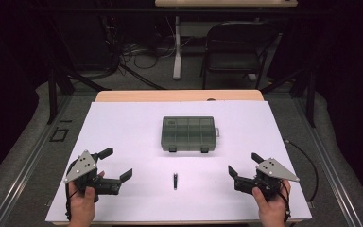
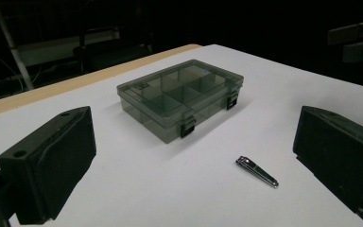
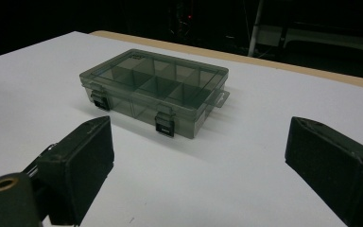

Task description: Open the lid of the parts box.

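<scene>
Nail clipper (image 1: 175,181), small and metallic, lies flat on the white surface (image 1: 123,127), on the person's side of the compartment box (image 1: 188,134) and well apart from it. The box, a smoky translucent plastic organiser with its lid closed and two dark latches on the front wall facing the person, sits near the middle of the surface. Left gripper (image 1: 118,163) is held to the left of the clipper, jaws spread wide with nothing between them; in the left gripper view the clipper (image 2: 257,171) lies on the surface between the two black jaws, nearer the right one, with the box (image 2: 181,97) beyond it. Right gripper (image 1: 244,163) is held to the right of the clipper, its jaws likewise spread and empty; the right gripper view looks between them at the box (image 3: 155,90) and its latches. Both grippers stand clear of the clipper, roughly equally far from it, each carried in one hand of the person at the near edge of the surface.
</scene>
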Tool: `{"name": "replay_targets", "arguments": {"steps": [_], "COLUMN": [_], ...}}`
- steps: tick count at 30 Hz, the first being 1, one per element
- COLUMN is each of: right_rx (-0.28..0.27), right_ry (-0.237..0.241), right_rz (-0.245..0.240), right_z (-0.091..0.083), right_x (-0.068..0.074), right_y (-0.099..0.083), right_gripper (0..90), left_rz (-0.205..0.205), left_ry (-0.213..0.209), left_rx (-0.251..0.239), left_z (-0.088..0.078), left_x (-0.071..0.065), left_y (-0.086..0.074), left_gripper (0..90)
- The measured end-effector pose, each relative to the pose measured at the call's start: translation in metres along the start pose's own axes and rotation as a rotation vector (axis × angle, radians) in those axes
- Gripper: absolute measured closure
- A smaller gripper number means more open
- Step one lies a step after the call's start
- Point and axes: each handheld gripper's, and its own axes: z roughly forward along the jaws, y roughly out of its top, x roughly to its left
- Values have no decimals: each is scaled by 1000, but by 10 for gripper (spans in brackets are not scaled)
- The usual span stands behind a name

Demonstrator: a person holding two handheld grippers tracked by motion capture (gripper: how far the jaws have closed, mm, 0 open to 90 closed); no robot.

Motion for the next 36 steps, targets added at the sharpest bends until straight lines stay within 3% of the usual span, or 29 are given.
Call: {"name": "replay_targets", "arguments": {"steps": [5,11,14,15,16,18,21,27,31,32,36], "right_rx": [2,39,82,101,127,143,164,174,183,175,172], "right_ry": [3,10,38,43,46,63,55,28,21,4,-11], "right_rz": [-8,6,27,31,39,50,39,32,1,-27,-41], "right_z": [-1,2,5,7,10,13,16,24,27,31,37], "right_x": [2,5,5,4,4,3,2,-3,-3,-3,-4], "right_y": [2,6,10,11,12,13,16,32,40,46,55], "right_gripper": [84,77,71,71,71,71,67,33,31,43,113], "left_rz": [3,-26,-80,-80,-105,-108,-116,-177,-181,-172,-154], "left_ry": [1,-10,-9,-9,-18,-15,-12,13,43,54,68], "left_rx": [18,24,80,80,88,110,121,173,182,192,194], "left_z": [-1,-1,4,4,8,11,14,30,39,43,52], "left_x": [-1,-2,0,0,2,3,5,19,21,21,21], "left_y": [1,5,9,9,11,14,17,28,34,38,44], "left_gripper": [3,3,3,3,3,3,3,3,3,4,21]}}
